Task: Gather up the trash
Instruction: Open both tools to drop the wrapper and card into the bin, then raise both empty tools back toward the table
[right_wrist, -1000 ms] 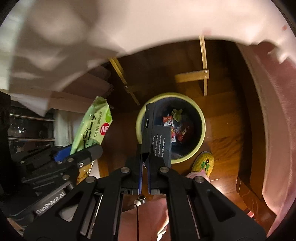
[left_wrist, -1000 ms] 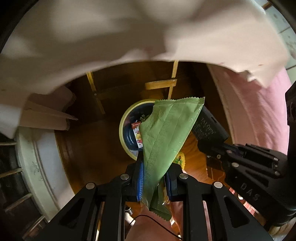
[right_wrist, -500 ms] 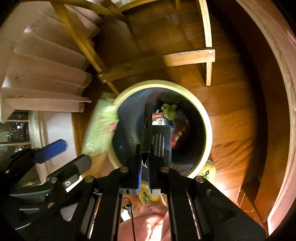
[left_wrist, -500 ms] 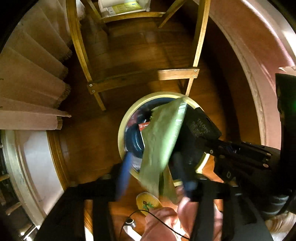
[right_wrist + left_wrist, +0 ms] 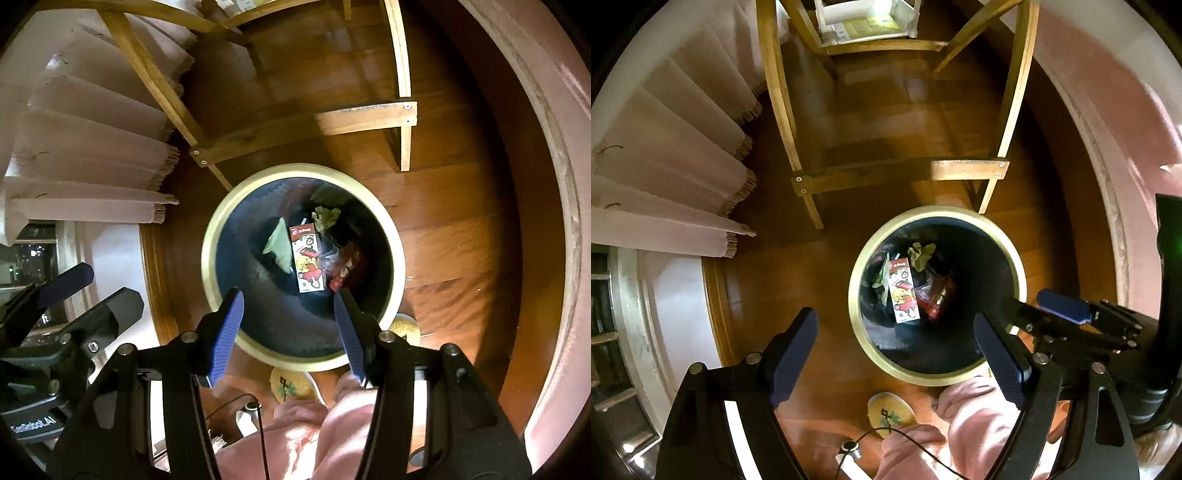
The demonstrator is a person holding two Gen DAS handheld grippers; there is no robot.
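Observation:
A round bin with a pale yellow rim (image 5: 856,321) (image 5: 207,254) stands on the wooden floor below both grippers. Inside lie a juice carton with a cartoon print (image 5: 903,292) (image 5: 308,263), a green wrapper (image 5: 883,274) (image 5: 277,244), a red wrapper (image 5: 939,295) (image 5: 345,271) and crumpled green scrap (image 5: 921,254) (image 5: 325,216). My left gripper (image 5: 897,341) is open over the bin's near-left rim, holding nothing. My right gripper (image 5: 289,314) is open above the bin's near side, also holding nothing. Each gripper shows in the other's view, the right gripper (image 5: 1062,308) and the left gripper (image 5: 74,291).
Wooden chair legs and a crossbar (image 5: 857,179) (image 5: 306,123) stand just beyond the bin. A fringed white cloth (image 5: 676,147) (image 5: 92,136) hangs at the left. A yellow slipper (image 5: 892,411) (image 5: 291,384) and a pink-clad leg (image 5: 964,424) (image 5: 328,435) are beside the bin's near edge.
Both grippers have opened. The green wrapper left my left gripper and the black box left my right gripper; the wrapper now lies in the bin. The view moved lower, under the white cloth.

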